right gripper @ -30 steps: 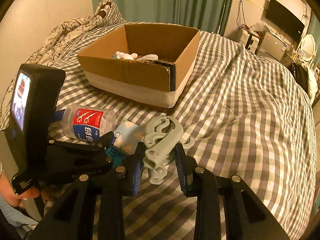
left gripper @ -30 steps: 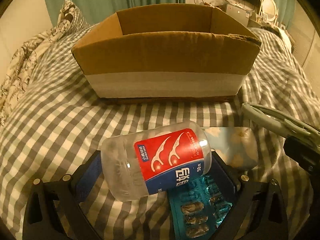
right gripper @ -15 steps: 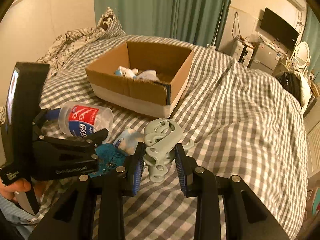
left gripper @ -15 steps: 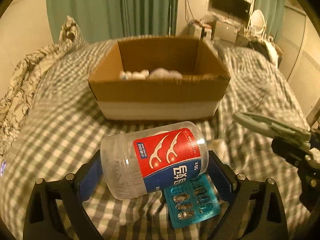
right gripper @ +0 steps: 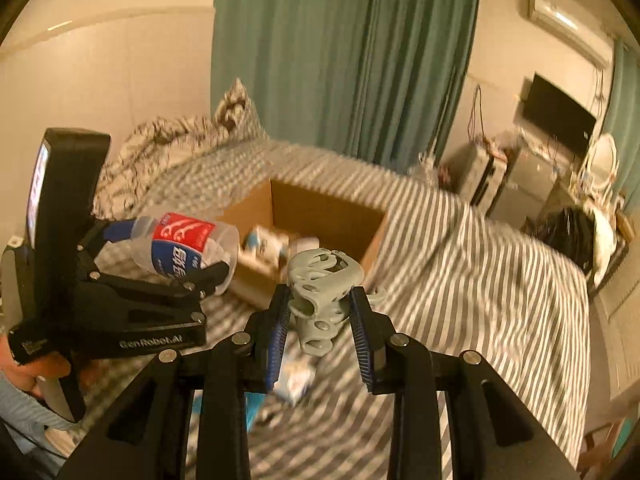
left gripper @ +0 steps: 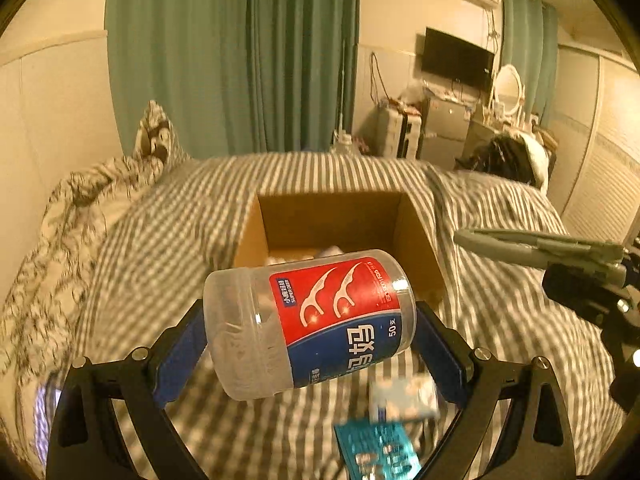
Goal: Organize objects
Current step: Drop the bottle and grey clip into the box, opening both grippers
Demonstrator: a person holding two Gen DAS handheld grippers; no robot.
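1. The left gripper [left gripper: 310, 332] squeezes a clear plastic jar with a red and blue floss-pick label [left gripper: 310, 322], so its fingers are spread as wide as the jar is long. The jar is up in the air, in front of the brown cardboard box [left gripper: 416, 240] on the grey checked bed cover [left gripper: 152, 248].
2. The right gripper [right gripper: 320, 312] is closed partway on a grey-green plastic hair claw clip [right gripper: 322, 286]. The clip is also in the air, near the box.
3. I think the job now is to carry both things over the box. It is best to keep the squeeze firm, go right above the open top, get low, and only then let go.
4. The jar lies on its side. Its long way runs left to right, between the two fingers, and the right end tips up a bit.
5. In the left view the clip's long way runs sideways too, with its tip pointing left, towards the box.
6. A teal pill sheet [left gripper: 380, 452] and a small patterned packet [left gripper: 404, 396] lie on the bed below.
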